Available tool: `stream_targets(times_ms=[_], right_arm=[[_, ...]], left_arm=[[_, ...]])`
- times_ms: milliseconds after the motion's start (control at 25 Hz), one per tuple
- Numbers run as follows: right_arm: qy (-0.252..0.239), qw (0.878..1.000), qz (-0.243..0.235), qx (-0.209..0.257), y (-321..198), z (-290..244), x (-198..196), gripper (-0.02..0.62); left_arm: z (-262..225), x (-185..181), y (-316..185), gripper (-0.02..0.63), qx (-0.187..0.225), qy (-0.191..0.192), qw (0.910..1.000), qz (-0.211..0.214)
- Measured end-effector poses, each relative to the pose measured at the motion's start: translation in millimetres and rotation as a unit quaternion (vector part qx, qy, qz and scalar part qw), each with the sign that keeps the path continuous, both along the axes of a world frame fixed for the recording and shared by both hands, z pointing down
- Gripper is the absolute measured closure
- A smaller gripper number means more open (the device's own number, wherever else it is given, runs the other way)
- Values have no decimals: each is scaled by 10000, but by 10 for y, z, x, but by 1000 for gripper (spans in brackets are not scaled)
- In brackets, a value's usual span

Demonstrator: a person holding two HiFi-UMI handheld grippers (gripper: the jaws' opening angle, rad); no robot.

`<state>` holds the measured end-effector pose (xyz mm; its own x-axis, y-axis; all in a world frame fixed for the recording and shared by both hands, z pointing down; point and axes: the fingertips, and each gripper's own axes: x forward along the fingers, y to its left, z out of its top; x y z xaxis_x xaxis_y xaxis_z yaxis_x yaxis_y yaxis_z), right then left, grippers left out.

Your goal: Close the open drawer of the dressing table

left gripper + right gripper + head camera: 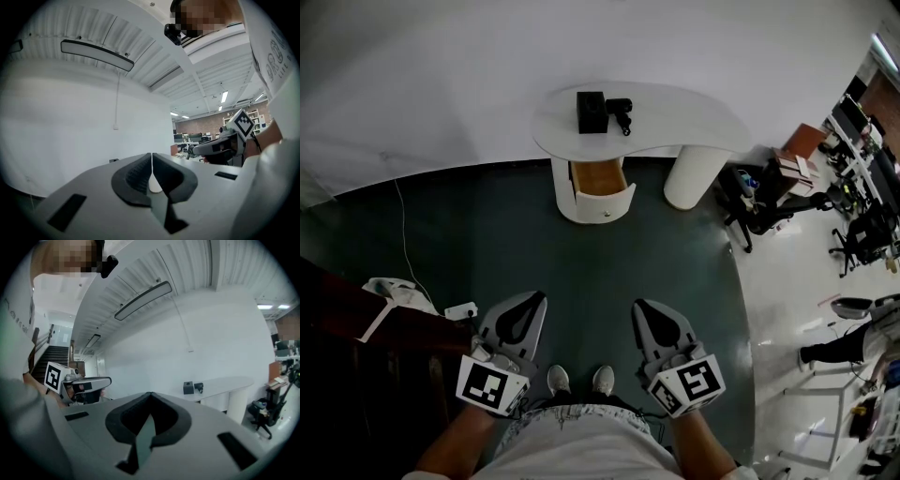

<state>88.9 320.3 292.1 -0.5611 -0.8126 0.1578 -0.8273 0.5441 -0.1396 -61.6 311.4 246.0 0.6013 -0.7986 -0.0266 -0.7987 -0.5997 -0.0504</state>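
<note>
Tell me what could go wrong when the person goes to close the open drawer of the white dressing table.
1. The open white drawer has a rounded front, and the left gripper and right gripper are both shut, so their narrow tips might slide off it.
2. A hard push might shake the white dressing table and shift the black box and small black device on top.

Worktop: white kidney-shaped worktop (684, 122), at 12 o'clock in the head view
On it: black cube-shaped box (590, 112); small black device (622, 113) just beside, at its 3 o'clock
</note>
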Motion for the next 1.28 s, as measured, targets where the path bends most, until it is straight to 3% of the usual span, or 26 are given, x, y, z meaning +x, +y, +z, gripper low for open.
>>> stream_targets(times_ms=[400,1280], right_arm=[[21,9999,105,43,-53,6,68,586],[76,9999,139,20,-137,21,210,477]], left_arm=[[10,53,-11,583,14,37,10000,4],[113,90,-74,583,-173,-13,9998,-136]])
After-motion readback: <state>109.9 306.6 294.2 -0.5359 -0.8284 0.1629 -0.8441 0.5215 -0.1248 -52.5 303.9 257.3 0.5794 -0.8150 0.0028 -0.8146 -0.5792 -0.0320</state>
